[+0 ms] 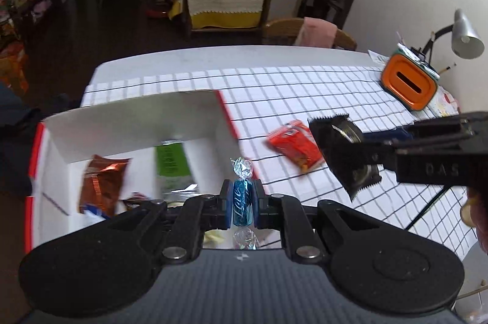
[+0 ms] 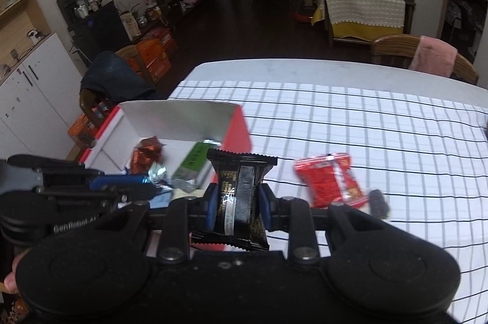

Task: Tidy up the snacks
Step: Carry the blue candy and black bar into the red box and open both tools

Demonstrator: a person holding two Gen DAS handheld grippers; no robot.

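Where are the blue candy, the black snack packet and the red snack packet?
blue candy (image 1: 242, 205): left wrist view, wrapper's middle.
black snack packet (image 2: 241, 196): right wrist view, packet's centre.
red snack packet (image 2: 331, 182): right wrist view, packet's middle.

Your left hand-held gripper (image 1: 242, 203) holds a wrapped candy (image 1: 242, 202) between its fingers, above the near right corner of the open box (image 1: 137, 116). The box sits on the tabletop (image 1: 305, 86), at its left side. Inside the box lie a crinkly snack bag (image 1: 100, 183) on the left and a flat packet (image 1: 172, 168) to its right. Your right hand-held gripper (image 2: 238, 202) holds a snack pack (image 2: 241, 196) just right of the box. Another snack bag (image 2: 331, 180) lies on the tabletop, further right. A container with a slot (image 1: 408, 81) stands at the far right.
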